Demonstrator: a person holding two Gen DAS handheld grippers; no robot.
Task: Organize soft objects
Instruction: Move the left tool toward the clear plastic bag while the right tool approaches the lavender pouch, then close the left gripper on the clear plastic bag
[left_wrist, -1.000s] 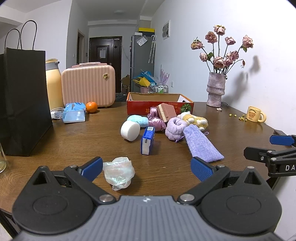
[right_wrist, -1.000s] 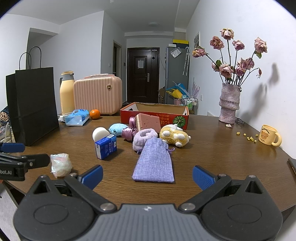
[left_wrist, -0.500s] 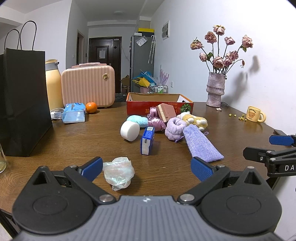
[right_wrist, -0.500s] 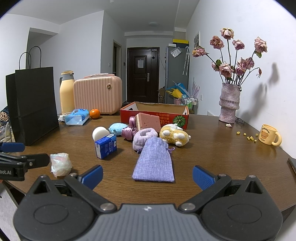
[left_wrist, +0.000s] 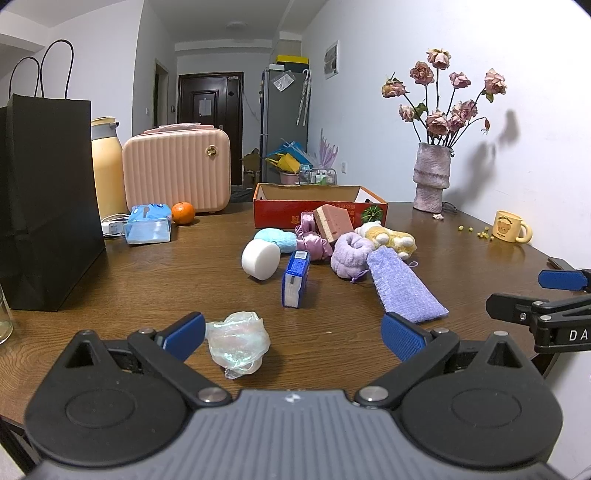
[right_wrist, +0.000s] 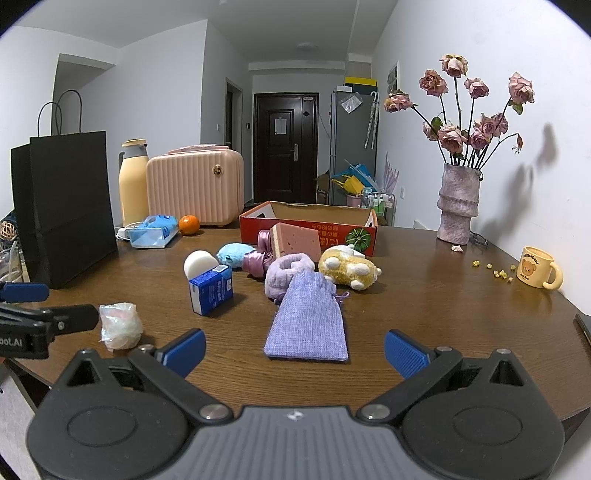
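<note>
Soft things lie mid-table before an open red box: a lilac cloth pouch, a purple scrunchie, a yellow plush toy, a pink sponge, a pink satin bow, a blue fluffy pad, a white round sponge and a blue carton. A crumpled clear bag lies just by my left gripper's left finger. My left gripper is open and empty. My right gripper is open and empty, just short of the pouch.
A black paper bag stands at the left, with a yellow flask, pink case, tissue pack and orange behind. A vase of dried roses and yellow mug stand at right.
</note>
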